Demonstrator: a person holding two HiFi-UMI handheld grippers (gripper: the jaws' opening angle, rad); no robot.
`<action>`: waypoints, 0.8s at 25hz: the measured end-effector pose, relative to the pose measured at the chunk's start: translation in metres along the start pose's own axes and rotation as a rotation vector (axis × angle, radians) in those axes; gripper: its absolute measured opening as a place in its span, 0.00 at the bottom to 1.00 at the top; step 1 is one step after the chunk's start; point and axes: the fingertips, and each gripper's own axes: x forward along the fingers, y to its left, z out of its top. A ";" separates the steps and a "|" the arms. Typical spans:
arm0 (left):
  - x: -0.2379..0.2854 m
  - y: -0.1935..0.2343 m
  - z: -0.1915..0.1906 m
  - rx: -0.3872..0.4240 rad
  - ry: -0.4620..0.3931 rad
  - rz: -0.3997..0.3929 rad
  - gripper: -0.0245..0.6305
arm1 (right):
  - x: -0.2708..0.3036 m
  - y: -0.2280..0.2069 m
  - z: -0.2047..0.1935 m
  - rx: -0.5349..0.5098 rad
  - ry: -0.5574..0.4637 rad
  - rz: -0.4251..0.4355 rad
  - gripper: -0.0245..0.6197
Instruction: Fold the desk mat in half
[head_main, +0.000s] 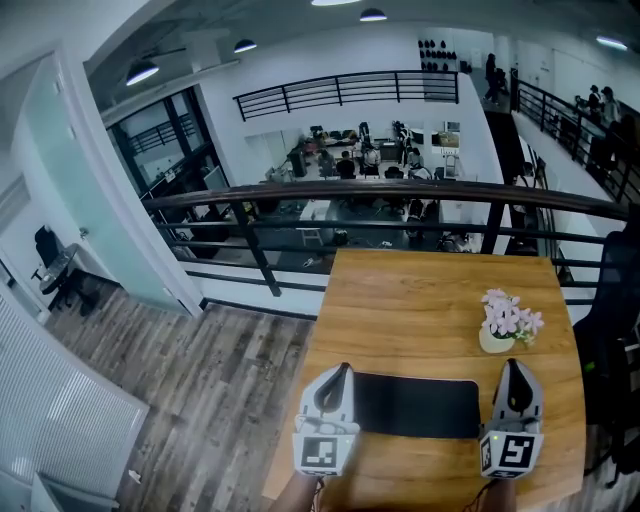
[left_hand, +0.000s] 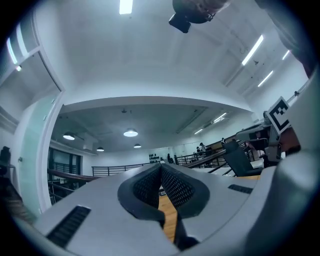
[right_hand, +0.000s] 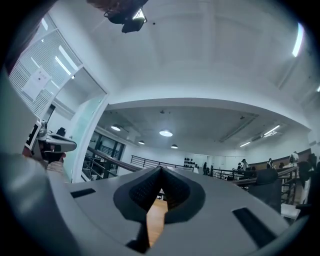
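Desk mat (head_main: 418, 405) is seen as one flat black rectangle at the 6 o'clock end of the desk (head_main: 420, 300), long side parallel to the near edge. No raised flap or doubled edge can be made out from the head view. The layer count can't be read, so the scene fits either a mat lying open at full size or one already folded in half and laid down. Progress can't be settled beyond that.

Left gripper (head_main: 345, 368) is held at the mat's 9 o'clock, its tip just over or beside the short edge. Right gripper (head_main: 513, 363) is held just off the 3 o'clock edge. Contact with the mat can't be confirmed for either.

Both are pointed toward 12 o'clock, marker cubes toward the person. Roughly level or slightly nose-up aim is inferred, as each gripper view shows far railing and ceiling with only a sliver of wood below the pads.

Jaws on both are pressed together at the tips, with nothing pinched between them and no mat gripped.

A pot of pink flowers (head_main: 508, 322) stands at about 1 o'clock from the mat, close to the right gripper — worth watching if that side is swung.
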 end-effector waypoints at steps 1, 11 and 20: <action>0.000 0.000 0.000 0.000 0.000 0.005 0.07 | 0.000 0.000 -0.001 -0.002 0.002 0.003 0.05; 0.002 0.001 -0.003 0.011 0.005 0.006 0.07 | 0.003 0.006 -0.001 -0.019 0.005 0.006 0.05; 0.006 0.001 -0.007 0.002 0.016 -0.004 0.07 | 0.004 0.005 -0.005 -0.016 0.016 -0.003 0.05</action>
